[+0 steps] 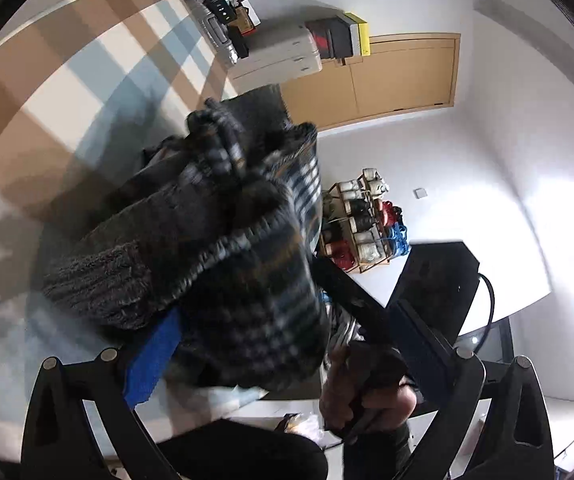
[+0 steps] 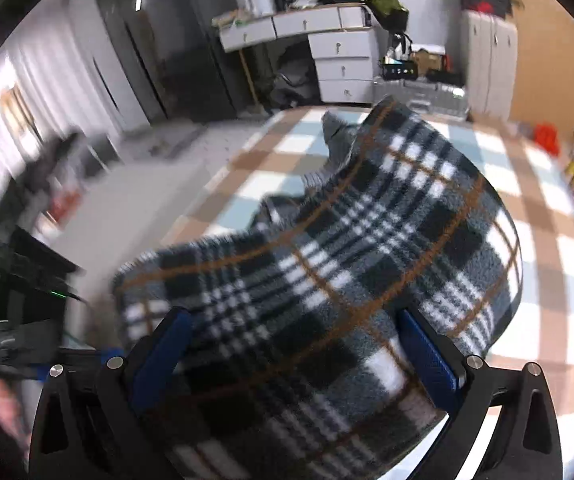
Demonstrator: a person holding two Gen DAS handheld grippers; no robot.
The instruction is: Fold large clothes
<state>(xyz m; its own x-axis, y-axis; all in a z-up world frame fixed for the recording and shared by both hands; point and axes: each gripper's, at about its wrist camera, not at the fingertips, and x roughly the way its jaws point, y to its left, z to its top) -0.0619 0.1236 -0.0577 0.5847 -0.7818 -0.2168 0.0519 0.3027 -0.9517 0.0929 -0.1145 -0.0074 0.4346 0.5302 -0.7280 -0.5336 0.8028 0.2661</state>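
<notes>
While draped over a checked mat (image 2: 543,184): one plaid garment (image 2: 327,280), clamped by both grippers' fingers, left (image 1: 287,344), right (image 2: 299,344).

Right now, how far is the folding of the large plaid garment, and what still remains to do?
No finished fold shows yet. In hand: the plaid garment is bunched and lifted above the checked mat, with fabric between the fingers of the right gripper and the left gripper; its ribbed cuff hangs loose. Left: probably spreading it flat on the mat, folding the sleeves and body, and letting go.
</notes>
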